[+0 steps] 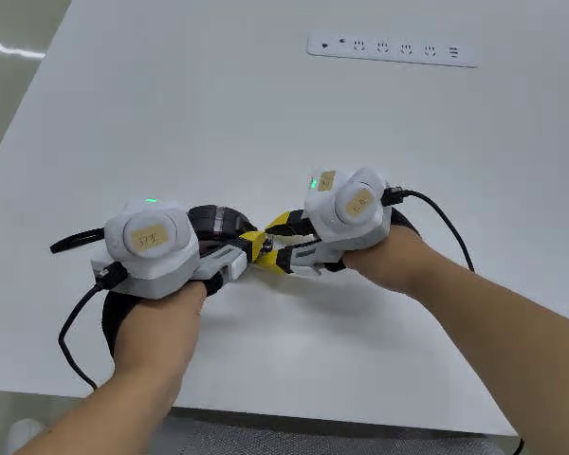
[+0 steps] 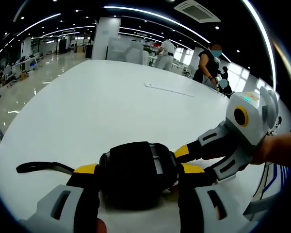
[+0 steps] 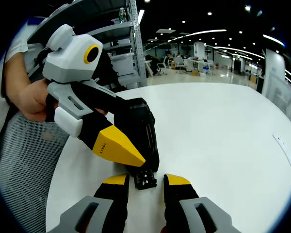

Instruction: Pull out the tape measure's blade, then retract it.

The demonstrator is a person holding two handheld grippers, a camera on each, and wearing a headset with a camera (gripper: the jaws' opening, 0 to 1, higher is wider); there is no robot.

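The left gripper's (image 2: 139, 168) fingers (image 2: 87, 170) clamp the tape measure (image 3: 138, 126). Its blade tip (image 3: 145, 178) faces right, between the right gripper's (image 3: 146, 183) open fingers (image 3: 117, 180), apparently unpinched.

The left gripper (image 3: 127, 137) clamped a black plastic tape measure (image 3: 143, 121); its blade tip (image 3: 145, 178) sat between the right gripper's (image 3: 147, 184) parted jaws.
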